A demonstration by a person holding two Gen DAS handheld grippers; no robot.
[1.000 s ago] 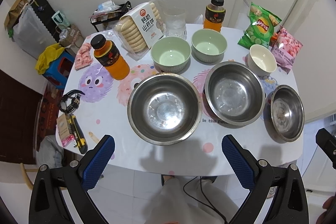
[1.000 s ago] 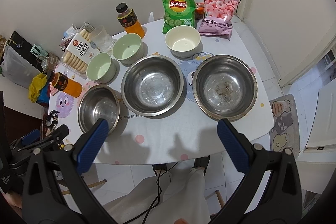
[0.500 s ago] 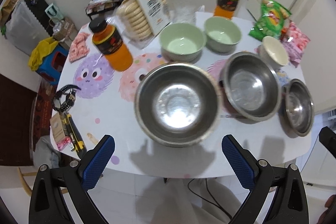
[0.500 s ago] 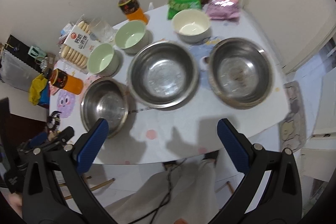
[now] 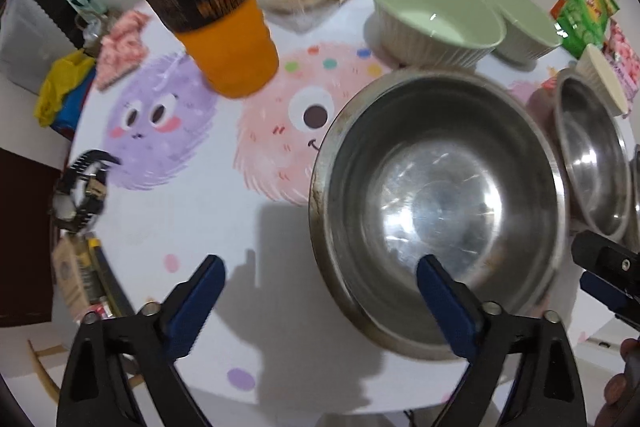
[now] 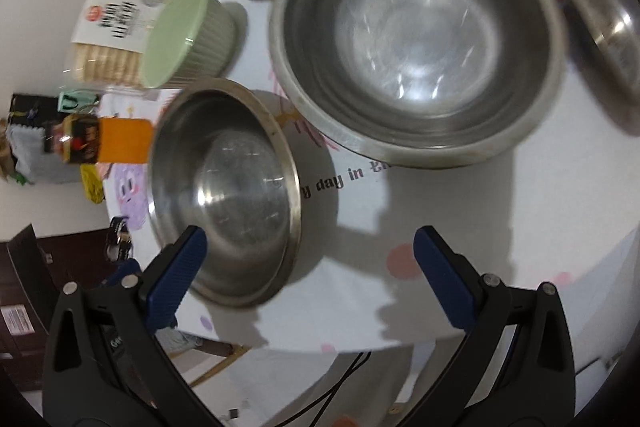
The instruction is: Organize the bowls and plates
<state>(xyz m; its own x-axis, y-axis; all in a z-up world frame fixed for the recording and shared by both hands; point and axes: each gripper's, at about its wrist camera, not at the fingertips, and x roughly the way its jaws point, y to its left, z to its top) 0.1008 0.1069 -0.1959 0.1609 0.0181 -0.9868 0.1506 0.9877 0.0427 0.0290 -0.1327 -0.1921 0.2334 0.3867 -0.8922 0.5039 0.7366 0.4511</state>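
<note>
From the left wrist, the left gripper (image 5: 318,285) is hanging over the tabletop (image 5: 256,227) with its blue fingers (image 5: 196,297) wide apart. Its jaws have just been closing a little, and they are gripping nothing. The near rim of the big steel bowl (image 5: 436,203) is sitting between the fingers, with one finger over the inside of the bowl and the other outside it over the tabletop. The bowl is looking empty and shiny. Behind it two green bowls (image 5: 436,11) are standing side by side, both empty. A second steel bowl (image 5: 596,163) is sitting just to the right. An orange drink bottle (image 5: 212,15) is standing near the back left.

From the right wrist, the right gripper (image 6: 310,275) is also staying wide open and holding nothing. The smaller-looking steel bowl (image 6: 228,187) is lying by its left finger, which is over the bowl's near edge. The wide steel bowl (image 6: 416,35) is sitting farther back, empty. A third steel bowl (image 6: 600,7) is showing at the right edge. Everything here is blurry.
</note>
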